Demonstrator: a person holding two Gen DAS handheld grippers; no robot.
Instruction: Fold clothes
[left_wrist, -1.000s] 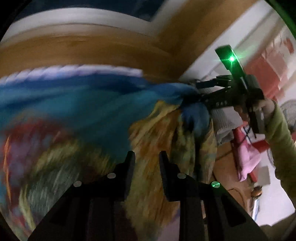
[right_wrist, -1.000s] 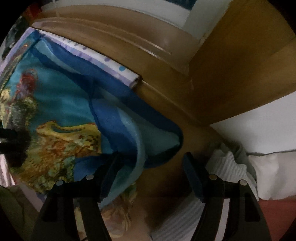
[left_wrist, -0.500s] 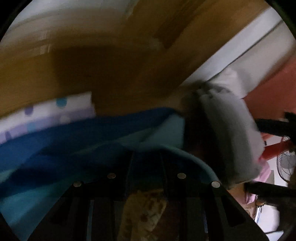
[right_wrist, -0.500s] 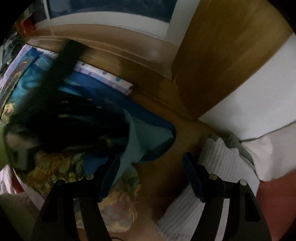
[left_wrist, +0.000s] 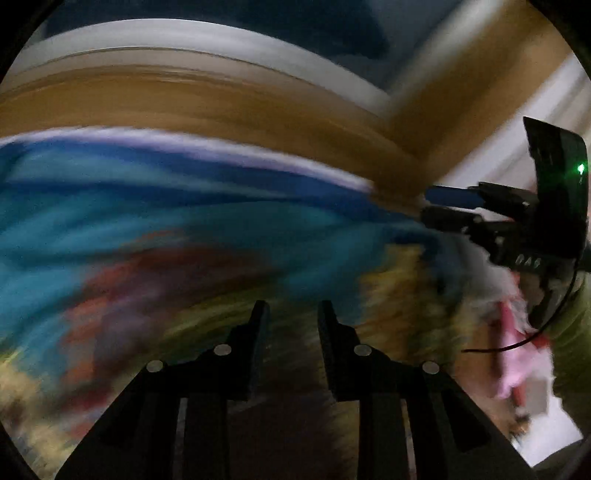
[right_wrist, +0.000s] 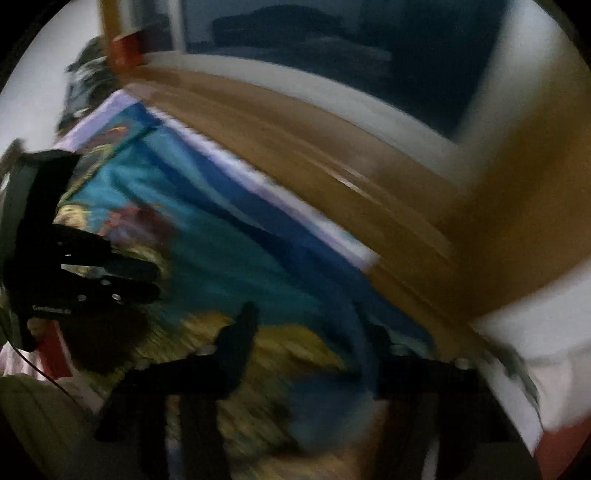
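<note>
Blue cloth (right_wrist: 258, 266) between closing right tongs (right_wrist: 314, 332)

Right gripper (right_wrist: 310, 332), jaws closing, with blue and yellow printed cloth (right_wrist: 229, 266) lying between and beneath its blurred fingers; contact of the pads cannot be told. The cloth is spread over a lilac-edged sheet (right_wrist: 295, 206) beside a brown wooden board (right_wrist: 369, 155). The left gripper (right_wrist: 92, 273) stands at the cloth's left side.

Both wrist cams look steeply down, close over the same blue cloth (left_wrist: 155, 221) on the wood bed frame (right_wrist: 369, 155). Each catches the other gripper at its edge, all pretty blurry.
</note>
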